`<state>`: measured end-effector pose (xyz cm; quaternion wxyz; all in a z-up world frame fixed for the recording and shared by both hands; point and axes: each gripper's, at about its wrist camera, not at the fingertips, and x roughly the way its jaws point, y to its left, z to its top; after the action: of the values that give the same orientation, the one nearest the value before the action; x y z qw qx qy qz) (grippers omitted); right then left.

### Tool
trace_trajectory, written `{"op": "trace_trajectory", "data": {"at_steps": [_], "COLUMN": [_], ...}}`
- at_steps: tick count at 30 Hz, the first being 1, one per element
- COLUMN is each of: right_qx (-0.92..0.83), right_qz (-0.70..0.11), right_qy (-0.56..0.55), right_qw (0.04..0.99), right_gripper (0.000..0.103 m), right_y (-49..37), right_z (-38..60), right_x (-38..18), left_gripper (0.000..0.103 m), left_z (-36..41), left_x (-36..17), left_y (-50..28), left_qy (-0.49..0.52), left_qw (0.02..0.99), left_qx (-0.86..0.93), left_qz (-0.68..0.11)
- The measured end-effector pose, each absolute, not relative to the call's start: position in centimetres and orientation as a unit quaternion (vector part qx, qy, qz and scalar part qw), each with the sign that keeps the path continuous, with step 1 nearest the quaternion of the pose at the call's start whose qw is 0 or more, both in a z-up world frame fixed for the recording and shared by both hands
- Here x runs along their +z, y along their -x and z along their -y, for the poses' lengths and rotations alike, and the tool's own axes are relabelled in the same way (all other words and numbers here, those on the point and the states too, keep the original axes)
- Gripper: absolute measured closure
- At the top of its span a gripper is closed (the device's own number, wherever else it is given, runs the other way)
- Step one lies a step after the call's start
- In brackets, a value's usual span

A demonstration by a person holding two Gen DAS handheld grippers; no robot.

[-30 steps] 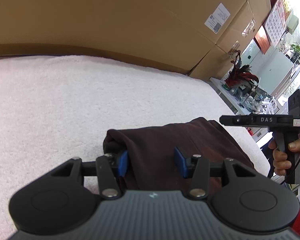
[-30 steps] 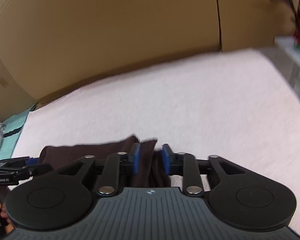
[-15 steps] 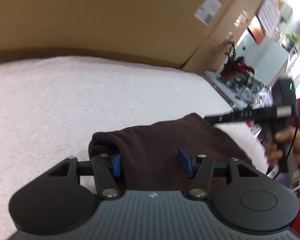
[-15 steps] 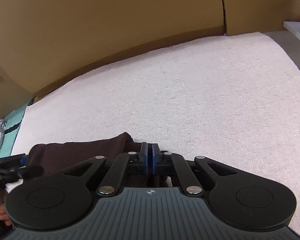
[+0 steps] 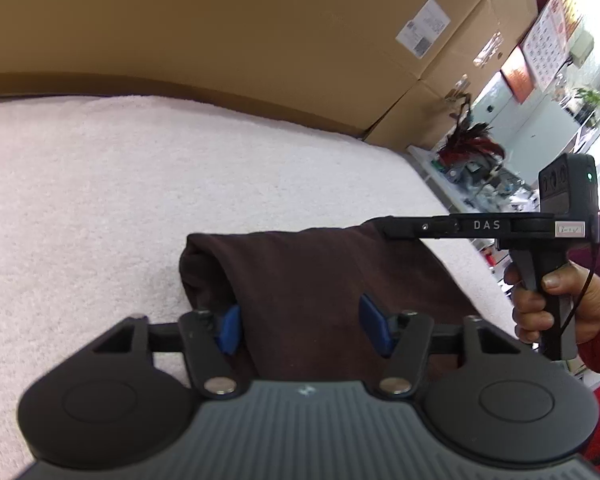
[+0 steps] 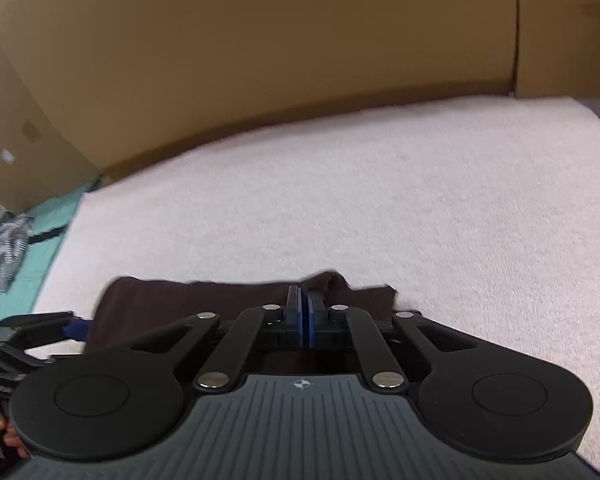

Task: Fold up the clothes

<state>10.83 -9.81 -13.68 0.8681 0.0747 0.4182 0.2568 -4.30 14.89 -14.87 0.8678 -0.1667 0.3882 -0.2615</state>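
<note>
Cardboard boxes [image 5: 260, 20] wall a white towelled surface [image 5: 140, 184].

Right tool [image 6: 304, 316] pads pinched together on dark brown garment [image 6: 188, 300] edge, white towel surface [image 6: 340, 200] beneath.

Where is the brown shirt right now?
The brown shirt lies folded on the white blanket, near its front edge in both views. The left gripper straddles one end; the right gripper pinches the other.

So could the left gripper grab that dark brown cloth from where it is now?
Probably yes. The left gripper is open, its blue pads either side of the folded brown cloth on the white towel, nothing between.
</note>
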Motion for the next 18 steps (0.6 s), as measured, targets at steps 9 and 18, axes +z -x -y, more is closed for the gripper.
{"op": "trace_trajectory", "data": {"at_steps": [9,18], "right_qx": [0.222,0.279], "right_qz": [-0.408,-0.373], "right_qy": [0.022,0.066], "right_qw": [0.885,0.882], "right_gripper": [0.101,0.082], "right_y": [-9.4,-5.3], "right_z": [8.7,8.1], "right_x": [-14.9,-11.5], "left_gripper": [0.045,0.078], "left_z": [-14.6,-15.8], "left_x": [-15.0,-14.6], "left_y": [5.0,8.4], "left_qy": [0.143,0.128], "left_qw": [0.868,0.868], "left_qx": [-0.267,-0.270], "left_qz": [-0.394,-0.397]}}
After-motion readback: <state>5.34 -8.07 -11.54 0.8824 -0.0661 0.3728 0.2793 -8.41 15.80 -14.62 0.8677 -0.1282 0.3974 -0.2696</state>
